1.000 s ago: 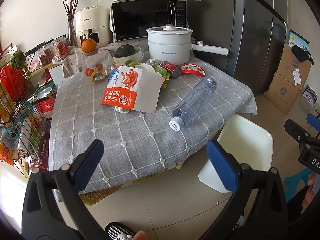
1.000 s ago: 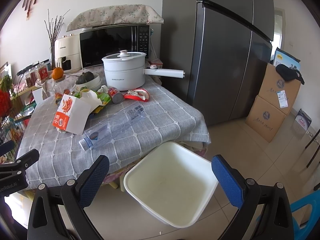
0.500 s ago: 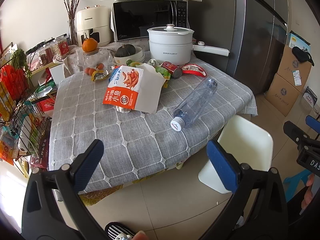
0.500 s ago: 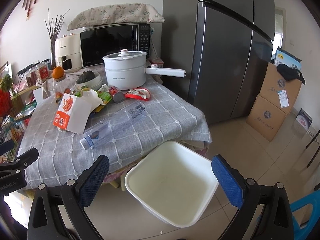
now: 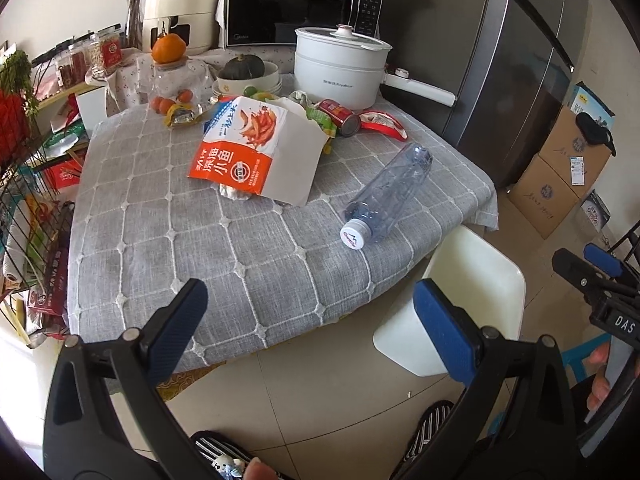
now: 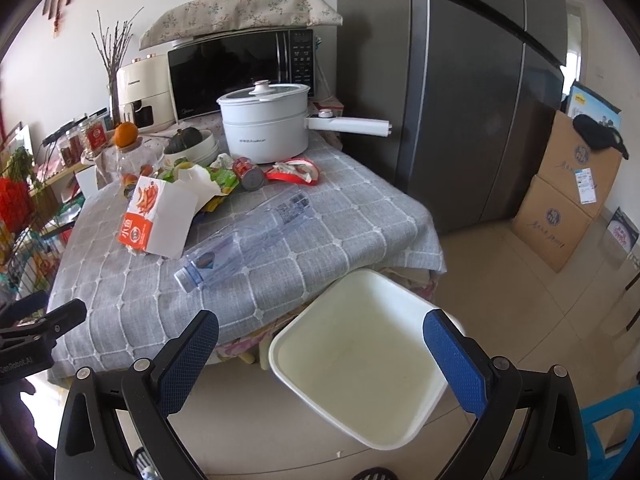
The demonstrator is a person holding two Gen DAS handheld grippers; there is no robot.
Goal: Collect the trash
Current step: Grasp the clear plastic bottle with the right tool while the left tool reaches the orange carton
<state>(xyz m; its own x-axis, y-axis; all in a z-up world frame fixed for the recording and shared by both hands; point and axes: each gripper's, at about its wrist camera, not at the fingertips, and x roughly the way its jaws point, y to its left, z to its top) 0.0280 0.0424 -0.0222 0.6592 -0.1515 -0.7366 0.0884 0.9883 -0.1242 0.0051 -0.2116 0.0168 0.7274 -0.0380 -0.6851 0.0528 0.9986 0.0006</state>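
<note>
— What trash do we count on the table [image 5: 248, 248]?
— One plastic bottle [image 5: 390, 194], one snack box [image 5: 256, 148], one red can [image 5: 340, 115].
— Our grippers?
— Left gripper [image 5: 312, 320] and right gripper [image 6: 320, 354] both spread, empty; one bin [image 6: 360, 372] beside the table.

A clear empty plastic bottle [image 5: 390, 194] with white cap lies on its side near the table edge; the white square plastic bin [image 6: 360, 372] stands open below.

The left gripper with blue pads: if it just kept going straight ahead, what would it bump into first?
Probably the near edge of the grey checked tablecloth, between the open left gripper pads; the clear plastic bottle lies farther right. Depth is uncertain.
</note>
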